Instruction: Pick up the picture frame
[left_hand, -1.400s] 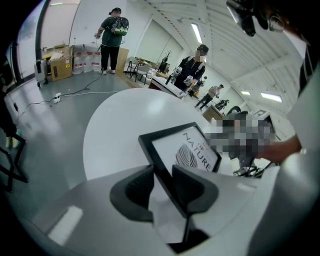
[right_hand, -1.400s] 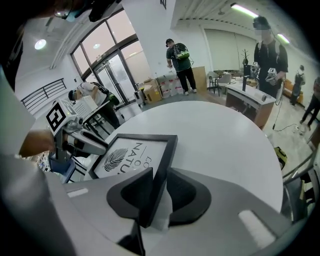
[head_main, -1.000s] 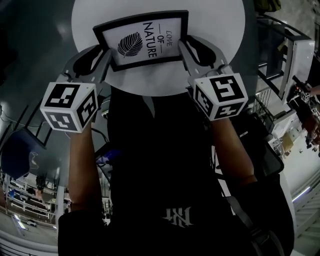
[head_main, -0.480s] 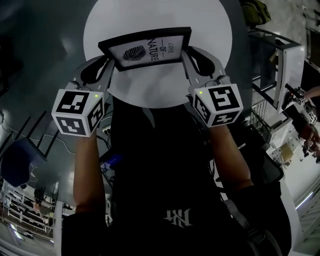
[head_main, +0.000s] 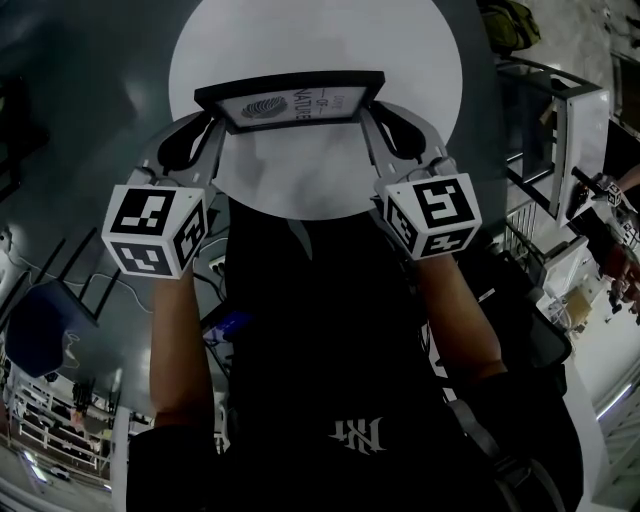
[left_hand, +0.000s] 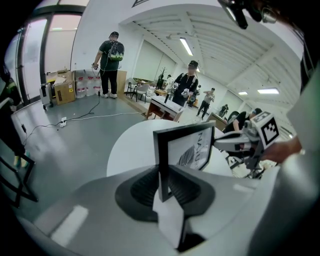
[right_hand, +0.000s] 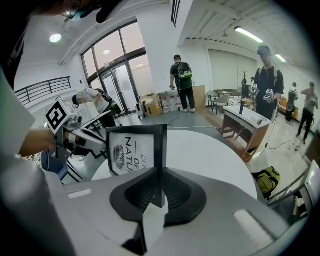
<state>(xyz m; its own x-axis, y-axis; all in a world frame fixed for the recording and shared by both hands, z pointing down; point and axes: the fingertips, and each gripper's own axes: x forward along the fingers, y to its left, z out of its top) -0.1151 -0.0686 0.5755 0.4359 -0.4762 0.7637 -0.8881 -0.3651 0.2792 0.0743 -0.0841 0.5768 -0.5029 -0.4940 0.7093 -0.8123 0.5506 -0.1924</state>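
A black picture frame (head_main: 290, 100) with a leaf print and the words "LOVE OF NATURE" hangs tipped upright over the round white table (head_main: 320, 40). My left gripper (head_main: 212, 125) is shut on the frame's left edge. My right gripper (head_main: 372, 118) has the right edge between its jaws, which are closing with the pads pressed on it. In the left gripper view the frame's edge (left_hand: 161, 160) stands clamped between the dark pads (left_hand: 142, 187). In the right gripper view the frame (right_hand: 137, 150) rises the same way from the pads (right_hand: 175, 192).
Several people stand across the room, one with a backpack (left_hand: 111, 52) near cardboard boxes (left_hand: 62, 90). A wooden desk (right_hand: 245, 122) stands behind the table. A metal rack (head_main: 560, 130) is at the right, a dark chair (head_main: 40, 325) at the lower left.
The frame has come up off the table and tipped from lying flat to nearly upright. Both grippers rose with it, holding its two side edges.
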